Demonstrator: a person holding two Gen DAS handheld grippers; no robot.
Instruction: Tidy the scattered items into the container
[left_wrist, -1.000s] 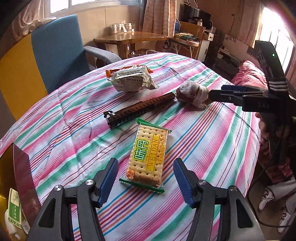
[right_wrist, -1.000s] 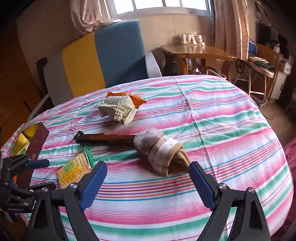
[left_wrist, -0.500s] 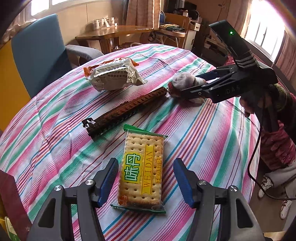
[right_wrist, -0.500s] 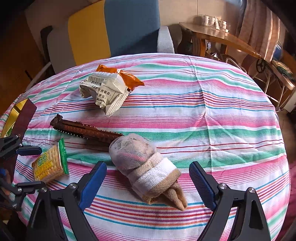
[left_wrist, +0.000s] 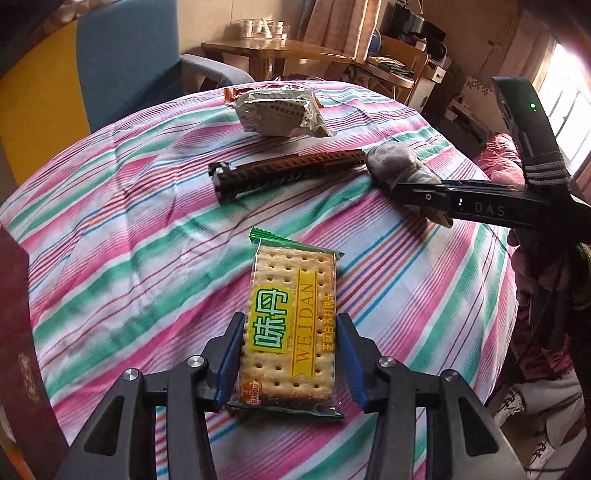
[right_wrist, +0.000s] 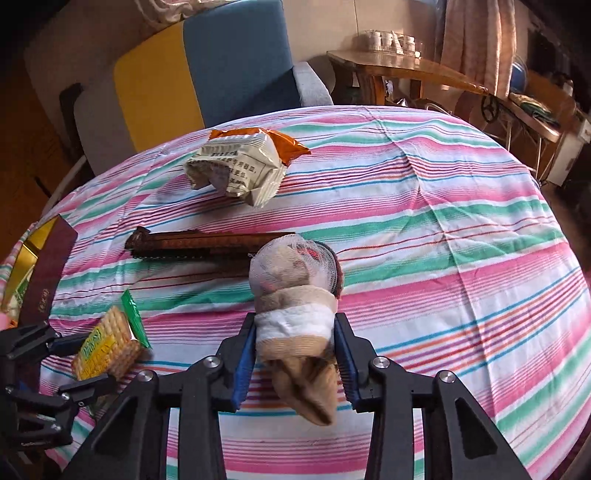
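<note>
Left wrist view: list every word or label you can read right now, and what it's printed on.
"WEIDAN" and "味丹": cracker packet, between the left gripper fingers.
"BANOIU", roughly: small logo on that packet's bottom corner.
"DAS": side of the right gripper.
Silver snack bag: Chinese print, too small to read.
Dark red box: gold mark, unreadable.

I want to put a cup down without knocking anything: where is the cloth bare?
Bare: the wide stretch of striped tablecloth right of the rolled sock, and the strip between the cracker pack and the brown bar. Crowded: bar, sock and crumpled snack bag cluster mid-table; the box sits left.
</note>
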